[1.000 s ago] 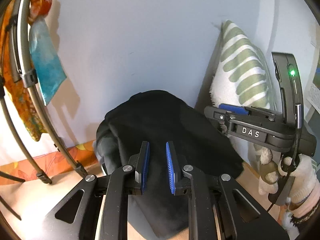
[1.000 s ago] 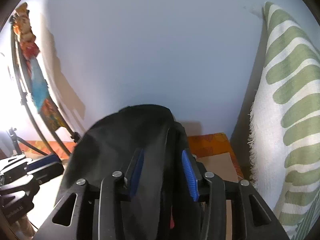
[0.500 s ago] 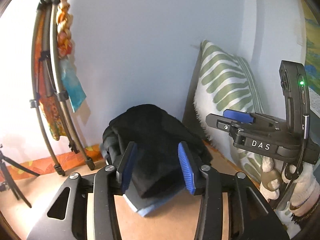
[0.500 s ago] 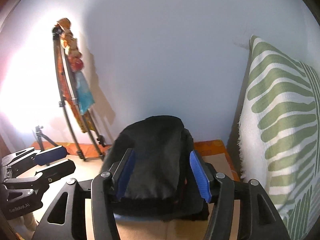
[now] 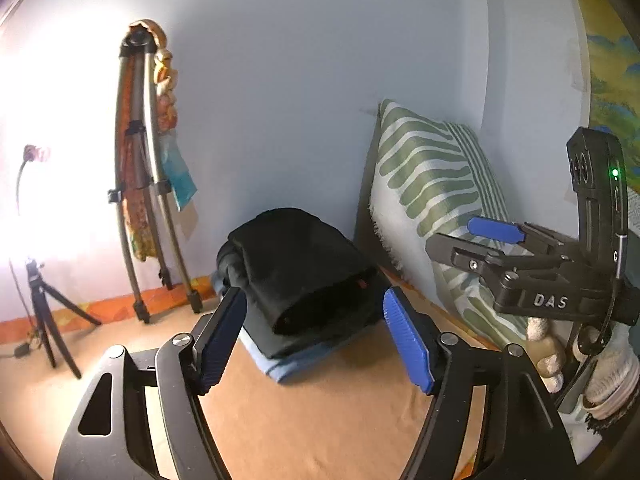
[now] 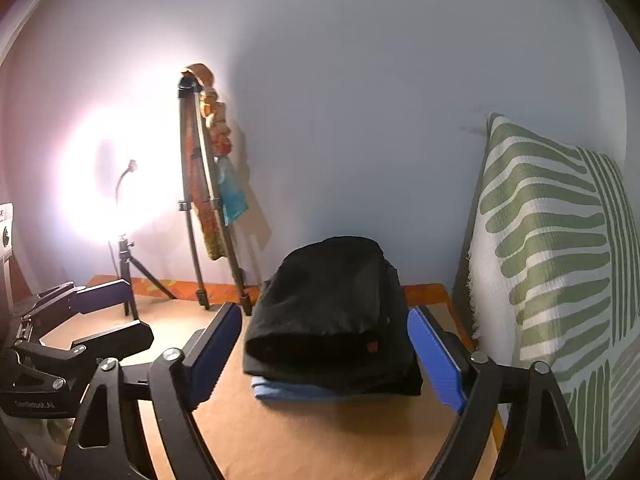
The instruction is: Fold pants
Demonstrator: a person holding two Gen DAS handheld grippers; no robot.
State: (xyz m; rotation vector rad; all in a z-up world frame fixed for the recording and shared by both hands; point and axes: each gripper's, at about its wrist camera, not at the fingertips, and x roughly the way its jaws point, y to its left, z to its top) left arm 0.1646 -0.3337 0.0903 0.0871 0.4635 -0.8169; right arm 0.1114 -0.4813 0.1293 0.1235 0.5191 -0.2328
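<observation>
The black pants lie folded in a thick bundle on top of a folded light blue garment, on the tan surface near the wall. They show in the right wrist view too, with the blue garment under them. My left gripper is open and empty, just short of the stack. My right gripper is open and empty, its blue pads either side of the stack without touching it. The right gripper also shows at the right in the left wrist view.
A green-striped white pillow leans against the wall right of the stack. A folded tripod with cloths hung on it leans on the wall at left, beside a small tripod with a bright lamp. The left gripper shows at lower left.
Both grippers opened wide, let go of the black pants and drew back from them. The pants now rest on the blue garment.
</observation>
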